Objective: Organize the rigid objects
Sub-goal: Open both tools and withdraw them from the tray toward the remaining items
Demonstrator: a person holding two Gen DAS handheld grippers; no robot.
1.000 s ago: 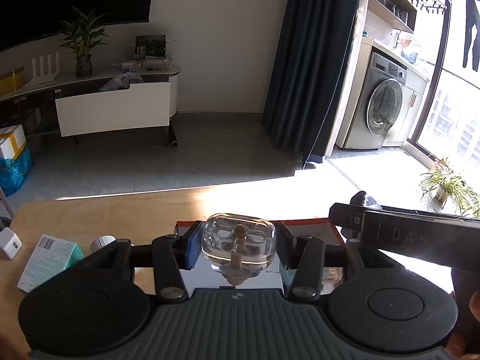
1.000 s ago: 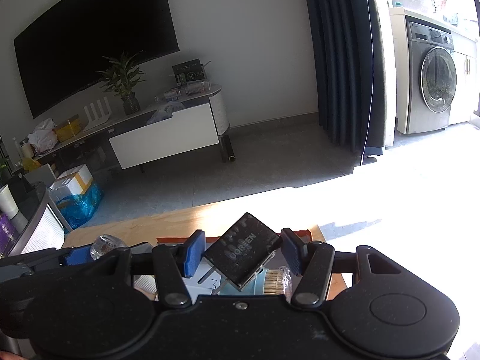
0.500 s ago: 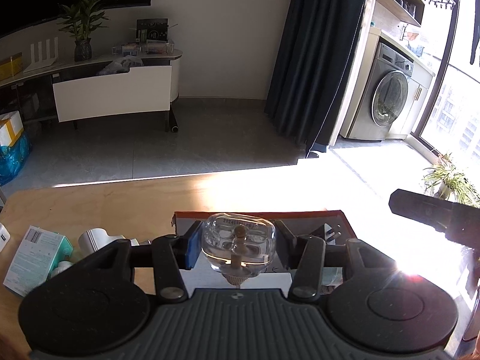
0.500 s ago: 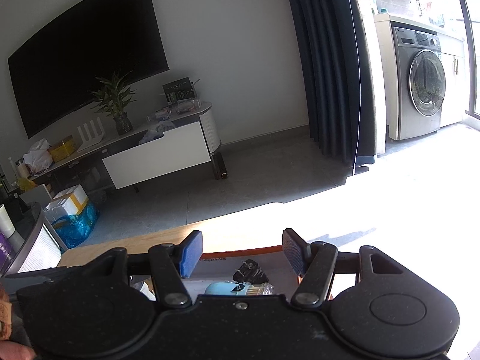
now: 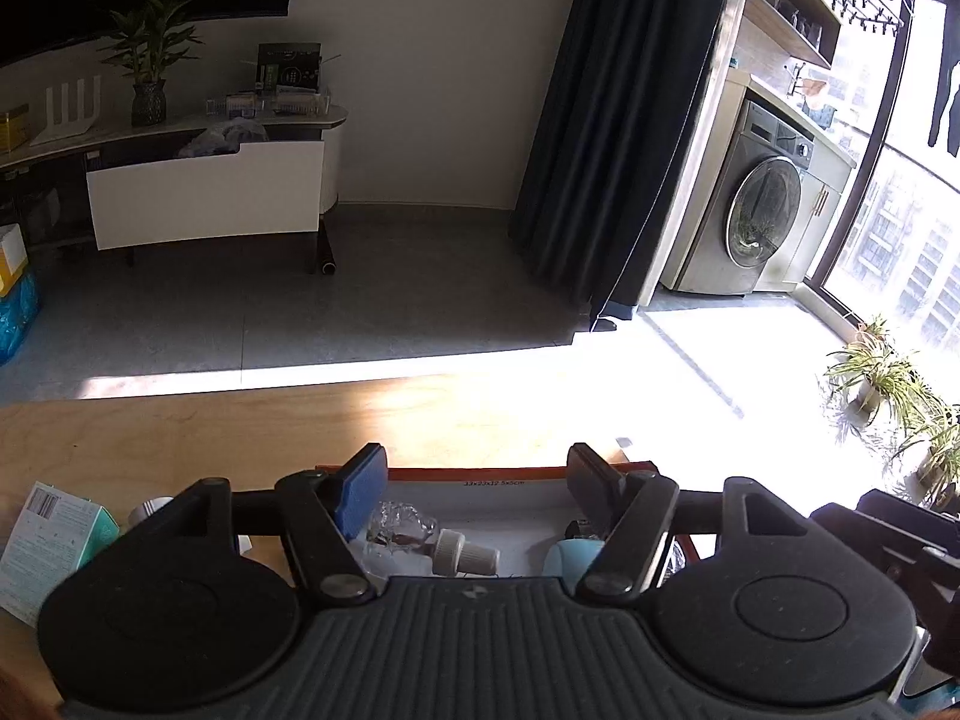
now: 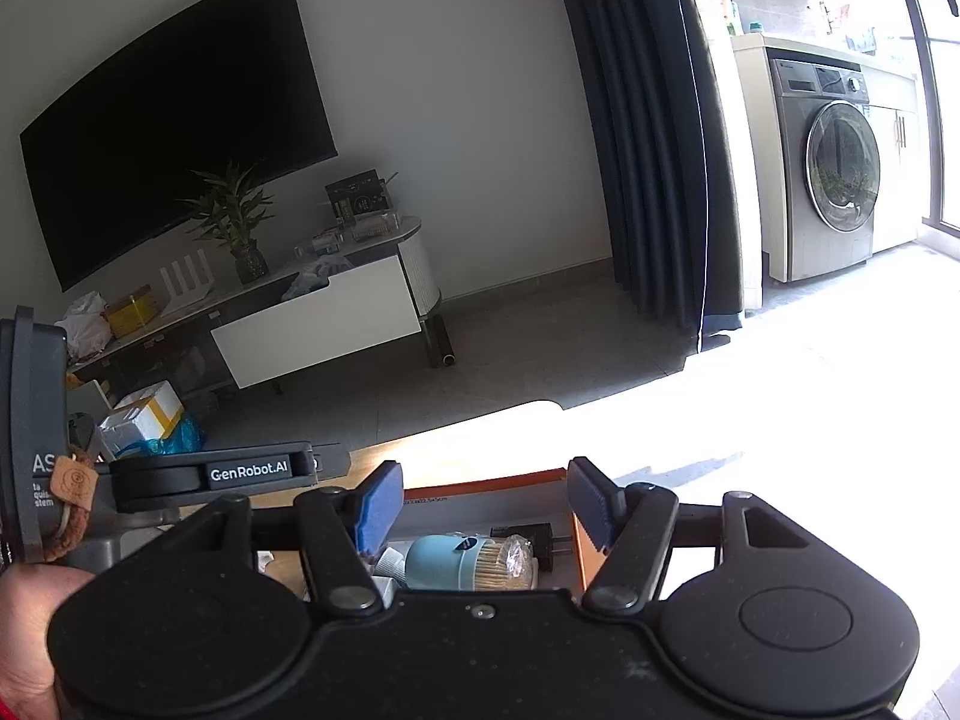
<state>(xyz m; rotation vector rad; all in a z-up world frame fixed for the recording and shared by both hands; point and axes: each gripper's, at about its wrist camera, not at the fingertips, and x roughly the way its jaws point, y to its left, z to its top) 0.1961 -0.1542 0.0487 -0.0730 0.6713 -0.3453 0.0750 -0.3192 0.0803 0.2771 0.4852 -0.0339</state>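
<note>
Here the wooden table carries an orange-rimmed box, and both grippers hang over it with nothing between their blue pads. The left gripper has just been spreading its jaws, and the clear bottle with its white cap lies below them in the box; the right gripper has likewise just been widening, with a pale blue toothpick holder and a black charger lying in the box beneath
</note>
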